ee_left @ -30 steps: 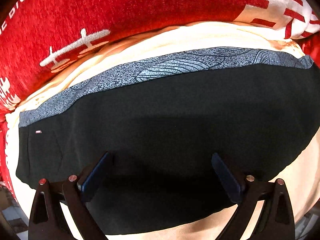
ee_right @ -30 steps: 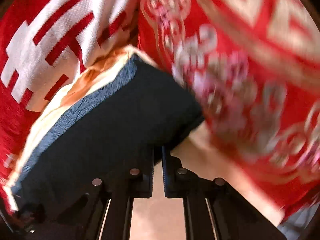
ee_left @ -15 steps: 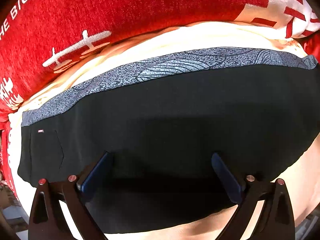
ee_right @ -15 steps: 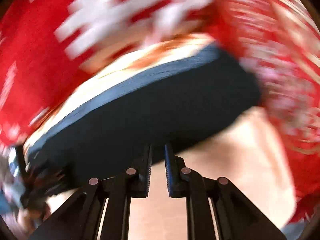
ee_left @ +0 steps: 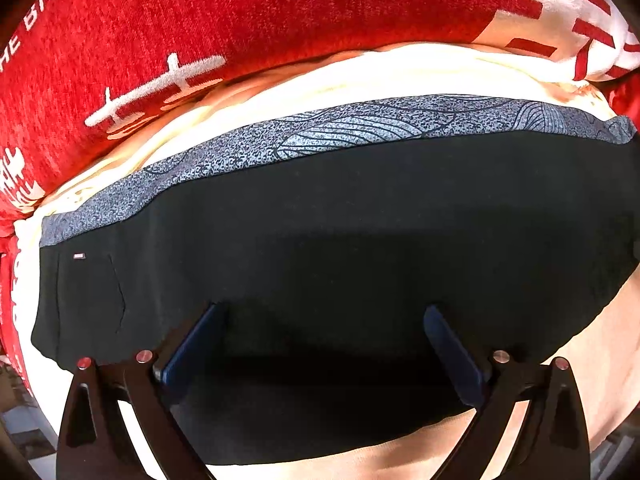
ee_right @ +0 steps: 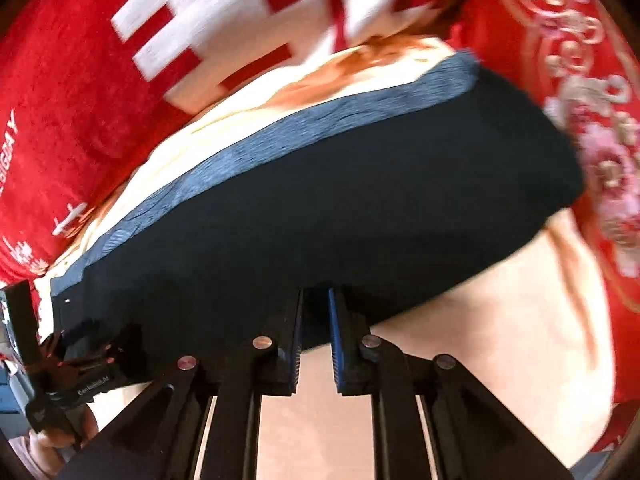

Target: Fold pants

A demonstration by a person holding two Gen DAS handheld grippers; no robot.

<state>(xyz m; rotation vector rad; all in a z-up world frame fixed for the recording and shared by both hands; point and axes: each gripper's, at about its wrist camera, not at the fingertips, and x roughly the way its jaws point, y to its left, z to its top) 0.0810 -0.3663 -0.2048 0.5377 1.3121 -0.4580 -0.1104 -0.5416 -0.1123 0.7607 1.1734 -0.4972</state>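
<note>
Black pants (ee_left: 340, 248) with a grey patterned waistband (ee_left: 320, 136) lie folded flat on a cream surface. My left gripper (ee_left: 324, 320) is open, its blue-padded jaws spread wide just above the near edge of the pants, holding nothing. In the right wrist view the same pants (ee_right: 320, 208) fill the middle, waistband (ee_right: 280, 136) at the far side. My right gripper (ee_right: 315, 312) has its jaws nearly together at the near edge of the pants, with a narrow gap; I cannot tell if cloth is pinched. The left gripper also shows at the lower left in the right wrist view (ee_right: 80, 364).
Red cushions with white lettering (ee_left: 240, 20) press against the far side of the cream surface (ee_left: 360, 76). A red embroidered cushion (ee_right: 592, 120) stands at the right. Bare cream surface (ee_right: 500, 320) lies right of the pants.
The right gripper has swung round, so the pants now fill its view, and its jaws have parted slightly. The left gripper has stayed open over the pants' near edge.
</note>
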